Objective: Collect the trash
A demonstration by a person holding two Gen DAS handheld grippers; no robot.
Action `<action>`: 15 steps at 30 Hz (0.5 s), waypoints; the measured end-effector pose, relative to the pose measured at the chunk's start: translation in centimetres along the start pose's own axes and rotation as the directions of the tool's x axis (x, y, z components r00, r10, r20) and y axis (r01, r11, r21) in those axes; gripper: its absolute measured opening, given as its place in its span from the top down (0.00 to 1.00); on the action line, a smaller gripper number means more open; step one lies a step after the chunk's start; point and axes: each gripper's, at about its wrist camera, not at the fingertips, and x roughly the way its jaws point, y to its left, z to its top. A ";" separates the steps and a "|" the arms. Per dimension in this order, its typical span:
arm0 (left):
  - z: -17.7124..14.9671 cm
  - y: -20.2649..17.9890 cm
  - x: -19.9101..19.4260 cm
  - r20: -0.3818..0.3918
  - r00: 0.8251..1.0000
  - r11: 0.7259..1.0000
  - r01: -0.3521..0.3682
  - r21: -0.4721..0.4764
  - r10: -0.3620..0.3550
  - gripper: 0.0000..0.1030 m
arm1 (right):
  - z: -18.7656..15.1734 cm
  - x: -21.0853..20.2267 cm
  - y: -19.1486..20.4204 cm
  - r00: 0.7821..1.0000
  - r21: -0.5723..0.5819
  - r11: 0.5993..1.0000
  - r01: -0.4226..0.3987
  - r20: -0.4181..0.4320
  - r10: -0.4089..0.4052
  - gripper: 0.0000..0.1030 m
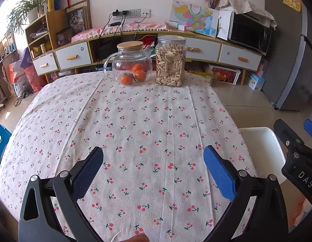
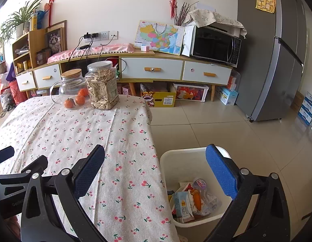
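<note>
Standing beside the table (image 1: 135, 125), an onlooker lists the following, each item placed against the white bin (image 2: 176, 161).

Item, bin: on the floor just beside the table's near corner, open-topped. Holds the trash (image 2: 193, 201): a small carton, crumpled clear wrappers, an orange scrap, other bits too jumbled to name.

Item, right gripper (image 2: 156, 173): poised above the table edge and the bin, one finger over the cloth, the other over the bin's mouth. Jaws wide apart, nothing between them.

Item, left gripper (image 1: 152, 173): over the cloth, away from the bin, which shows only at that view's right edge. Jaws wide apart, empty.

Item, glass jug (image 1: 128, 66) with oranges inside, and seed jar (image 1: 170, 61): at the table's far end, well apart from the bin. Both lidded, apparently in use, not trash by my reckoning.

Item, cherry-print cloth: no loose litter seen on the part in view.

Assessment: collection looks nearly or wholly done. To finish well, sweep both wrist views along the cloth's edges and the floor around the bin for strays. Should one turn up, pinch it at a firm fold, carry it over the bin's middle, and part the jaws only once past the rim. Leave jug and jar alone.
</note>
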 end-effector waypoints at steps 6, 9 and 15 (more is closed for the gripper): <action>0.0 0.2 0.3 -0.021 1.000 1.000 0.019 -0.018 -0.019 0.06 | -0.1 0.1 -0.1 1.000 -0.002 1.000 -0.001 -0.004 0.001 0.07; 0.1 0.2 0.4 -0.019 1.000 1.000 0.006 -0.017 -0.006 0.06 | -0.2 0.1 0.0 1.000 -0.004 1.000 -0.001 -0.007 0.001 0.07; 0.1 0.2 0.2 -0.005 1.000 1.000 -0.004 -0.018 0.004 0.06 | -0.2 0.2 0.1 1.000 -0.010 1.000 0.000 -0.011 -0.001 0.07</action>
